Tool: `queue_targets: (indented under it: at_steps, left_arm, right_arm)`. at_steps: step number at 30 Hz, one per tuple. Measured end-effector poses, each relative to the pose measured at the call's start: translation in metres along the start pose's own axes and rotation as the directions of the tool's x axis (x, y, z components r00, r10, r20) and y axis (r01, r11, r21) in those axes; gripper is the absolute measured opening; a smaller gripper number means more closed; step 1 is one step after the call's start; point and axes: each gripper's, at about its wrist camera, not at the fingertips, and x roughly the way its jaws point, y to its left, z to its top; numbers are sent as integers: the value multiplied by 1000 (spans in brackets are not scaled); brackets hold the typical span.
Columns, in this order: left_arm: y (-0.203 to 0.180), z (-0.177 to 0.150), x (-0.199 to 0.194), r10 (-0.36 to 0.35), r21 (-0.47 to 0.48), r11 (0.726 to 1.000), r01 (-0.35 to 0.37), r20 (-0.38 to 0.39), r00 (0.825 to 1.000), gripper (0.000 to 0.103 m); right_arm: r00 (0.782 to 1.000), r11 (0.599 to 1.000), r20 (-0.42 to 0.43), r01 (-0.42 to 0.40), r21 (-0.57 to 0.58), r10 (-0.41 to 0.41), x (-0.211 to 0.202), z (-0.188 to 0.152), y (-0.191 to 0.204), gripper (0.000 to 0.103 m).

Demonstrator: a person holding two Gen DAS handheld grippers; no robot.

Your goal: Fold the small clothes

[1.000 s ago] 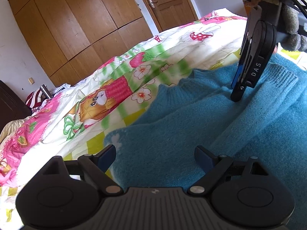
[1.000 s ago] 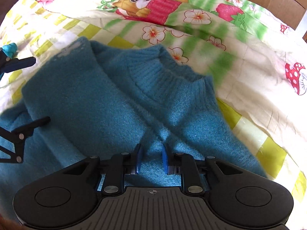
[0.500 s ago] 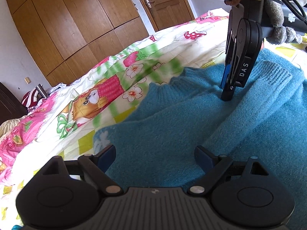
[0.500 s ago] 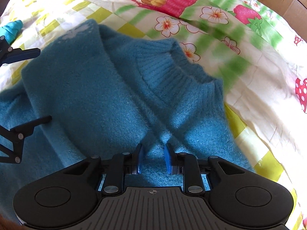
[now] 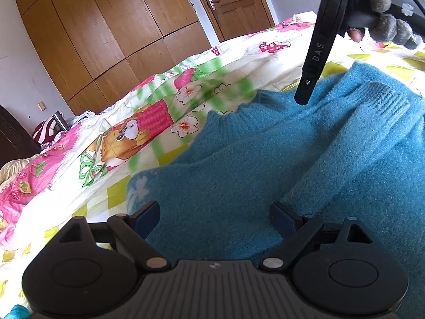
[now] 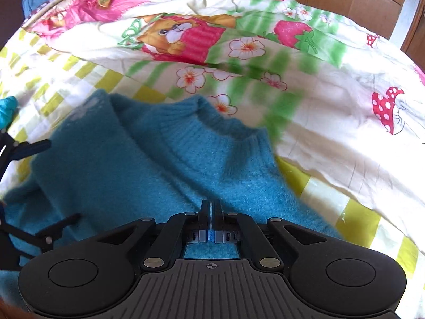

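Pinching the sweater [image 6: 164, 164] to lift a fold.
Right tongs [image 6: 211, 207] pressed together on knit; left tongs [image 5: 215, 212] spread, hovering over it on the bed [image 6: 332, 138].

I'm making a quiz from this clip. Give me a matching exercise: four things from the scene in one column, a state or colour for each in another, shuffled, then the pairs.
Things:
1. left gripper
2. right gripper
3. sweater
4. wardrobe

States or colours:
A. brown wood
B. jaws shut
C. blue knit, lying on the quilt
D. jaws wide open

Pairs: 1-D, 2-B, 3-C, 4-A
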Motion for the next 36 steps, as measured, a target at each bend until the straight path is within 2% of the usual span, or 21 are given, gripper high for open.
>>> queue_targets:
  at_steps: [1,4,8,12,14,17,19,21,23,28,30,32,34,36]
  left_arm:
    - [1,1,0,-2,-3,1000,2,-2,1000,101]
    - [1,2,1,-6,-18,1000,6,-8,1000,101]
    - [0,4,0,-9,-32,999,9,-1,1000,101]
    - [0,3,1,-15,-35,999,15,-3,1000,101]
    - [0,2,2,-22,-36,999,22,-5,1000,101]
    - [0,3,4,-26,-37,999,26,-5,1000,101]
    - [1,3,4,-27,-41,999,27,-4,1000,101]
    - [1,2,5,-28,-48,998,28,-6,1000,101]
    - [1,2,5,-26,-53,998,25,-5,1000,101]
    - [5,6,-3,-15,-84,996,17,22,1000,101]
    - [3,8,0,-9,-93,996,11,20,1000,101]
    - [-4,7,6,-12,-71,997,12,2,1000,101]
    - [-10,5,13,-9,-29,1000,9,-22,1000,101]
    - [-6,6,8,-15,-34,999,15,-14,1000,101]
  right_arm:
    - [1000,1000,-16,5,-24,-6,1,-3,1,11]
    - [996,998,-82,13,-63,-18,10,-7,0,15]
    - [989,991,-146,-28,-128,9,21,-10,5,30]
    - [978,979,-206,-78,-188,39,30,-14,9,34]
    - [977,971,-215,-68,-229,18,37,-13,11,41]
    - [972,967,-235,-73,-244,14,45,-8,13,38]
    - [972,959,-237,-69,-275,2,43,-9,22,26]
    - [972,961,-232,-38,-275,-28,39,-10,30,19]
    - [974,972,-224,-16,-235,-38,31,-7,27,6]
    - [990,988,-127,50,-147,-69,7,5,11,4]
    - [987,986,-104,110,-128,-123,13,8,8,4]
    - [979,987,-150,119,-110,-135,30,6,5,4]
    - [977,980,-124,157,-123,-172,33,3,10,7]
    - [980,978,-63,180,-104,-187,15,-3,14,8]
